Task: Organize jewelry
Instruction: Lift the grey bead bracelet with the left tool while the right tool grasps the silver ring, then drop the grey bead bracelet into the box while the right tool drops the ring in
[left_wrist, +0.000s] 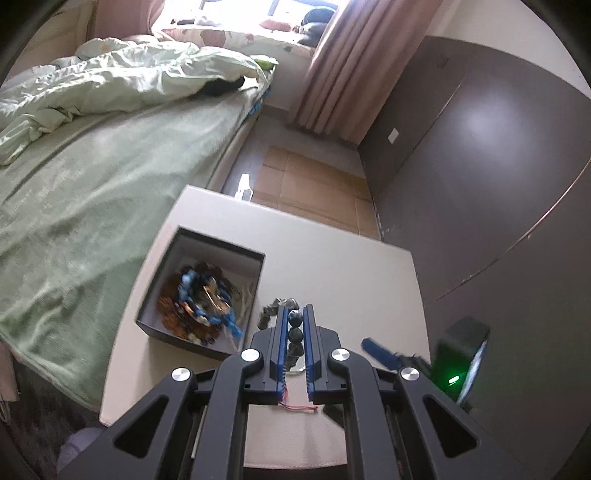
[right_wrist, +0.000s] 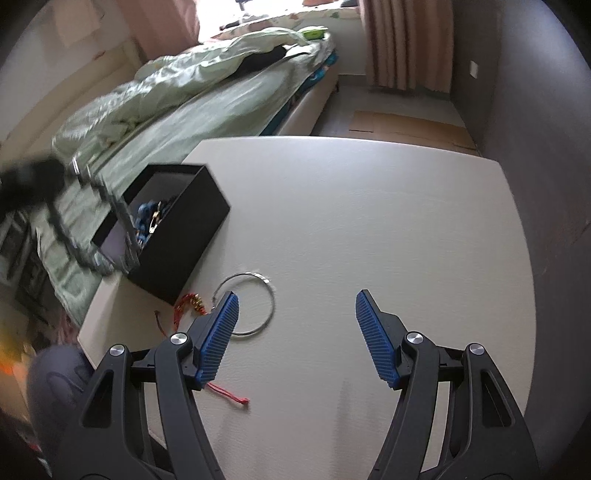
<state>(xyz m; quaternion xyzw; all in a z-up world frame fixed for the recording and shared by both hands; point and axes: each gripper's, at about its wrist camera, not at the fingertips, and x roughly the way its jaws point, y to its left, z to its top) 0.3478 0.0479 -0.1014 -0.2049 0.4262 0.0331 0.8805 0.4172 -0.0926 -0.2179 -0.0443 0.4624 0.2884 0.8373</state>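
- Pale green bedding on the bed (left_wrist: 92, 192), rumpled toward the window end, running along the left of the table in both views.
- Cream-white table (right_wrist: 351, 221), smooth, filling the middle of the right wrist view, with brown cardboard on the floor beyond its far edge.
- Black open box (left_wrist: 201, 291) near the table's left edge beside the bed, with a heap of blue and brown beaded jewelry (left_wrist: 201, 299) inside.
- Left gripper (left_wrist: 294, 314) above the table just right of the box, its 2 blue pads drawn together and clamped on a dark bead bracelet (left_wrist: 295, 326), beads stacked in the narrow gap, the far end of the strand curling out past the fingertips to the left, a thin red thread trailing at the base of the pads.
- Right gripper (right_wrist: 297, 299) over bare tabletop, its 2 ribbed blue pads (right_wrist: 376, 339) well apart, nothing between them.
- Silver bangle (right_wrist: 245, 304) flat on the table, partly behind the right gripper's left pad.
- Red cord with gold beads (right_wrist: 190, 301) on the table between the box and the bangle, another red end showing below the left pad.
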